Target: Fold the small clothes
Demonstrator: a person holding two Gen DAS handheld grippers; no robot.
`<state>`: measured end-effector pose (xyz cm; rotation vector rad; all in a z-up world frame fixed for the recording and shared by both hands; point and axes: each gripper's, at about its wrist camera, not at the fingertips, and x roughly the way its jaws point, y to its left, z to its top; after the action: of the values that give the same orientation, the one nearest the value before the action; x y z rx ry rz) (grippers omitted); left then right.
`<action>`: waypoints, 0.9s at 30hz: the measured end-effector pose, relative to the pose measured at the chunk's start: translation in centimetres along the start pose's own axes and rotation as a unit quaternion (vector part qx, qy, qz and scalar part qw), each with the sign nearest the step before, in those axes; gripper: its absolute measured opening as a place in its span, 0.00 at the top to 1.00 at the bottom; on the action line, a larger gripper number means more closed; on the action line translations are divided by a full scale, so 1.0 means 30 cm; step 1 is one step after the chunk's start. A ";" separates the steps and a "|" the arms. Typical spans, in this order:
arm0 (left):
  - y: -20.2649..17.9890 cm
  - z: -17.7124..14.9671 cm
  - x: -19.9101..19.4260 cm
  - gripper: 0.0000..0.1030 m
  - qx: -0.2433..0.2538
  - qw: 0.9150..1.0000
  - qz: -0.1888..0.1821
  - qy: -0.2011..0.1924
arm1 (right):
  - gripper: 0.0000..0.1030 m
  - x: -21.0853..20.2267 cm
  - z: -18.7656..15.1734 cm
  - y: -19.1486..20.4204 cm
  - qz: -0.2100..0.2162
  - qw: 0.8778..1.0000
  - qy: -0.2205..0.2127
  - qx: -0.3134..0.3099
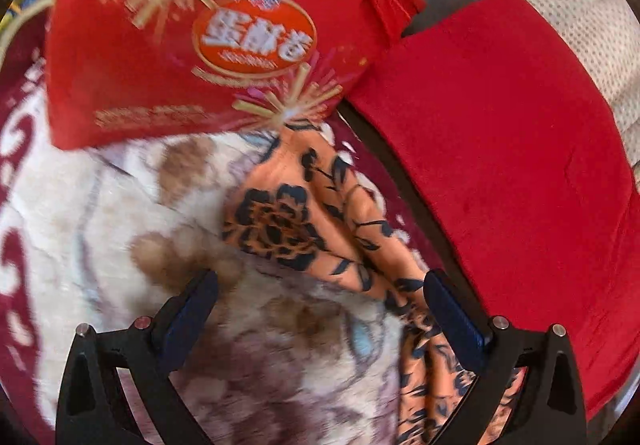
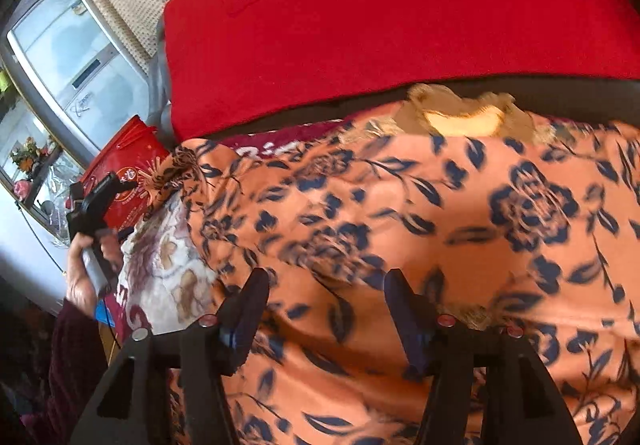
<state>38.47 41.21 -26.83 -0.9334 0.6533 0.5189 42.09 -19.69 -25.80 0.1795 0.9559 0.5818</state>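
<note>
An orange garment with dark blue flowers (image 2: 400,221) lies spread on a cream and maroon blanket (image 2: 168,269), its collar (image 2: 464,117) at the far side. My right gripper (image 2: 326,285) is open just above the garment's middle. One end of the garment (image 1: 320,229) shows in the left wrist view, running under my right finger. My left gripper (image 1: 320,285) is open over the blanket (image 1: 120,213), empty. It also shows in the right wrist view (image 2: 96,201), held in a hand at the left.
A red printed bag (image 1: 192,37) stands at the blanket's far edge. A red cushion (image 1: 500,165) on a dark chair lies beyond the garment; it also fills the top of the right wrist view (image 2: 380,13). A white appliance (image 2: 76,57) stands at the far left.
</note>
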 end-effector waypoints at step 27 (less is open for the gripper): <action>0.122 0.113 0.157 0.95 -0.110 0.991 -0.066 -0.048 | 0.38 -0.056 -0.023 -0.119 0.027 0.998 -0.026 0.049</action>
<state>40.28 46.53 -30.73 -1.1441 0.4501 0.5208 42.18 -23.63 -26.40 0.3076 0.9308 0.5786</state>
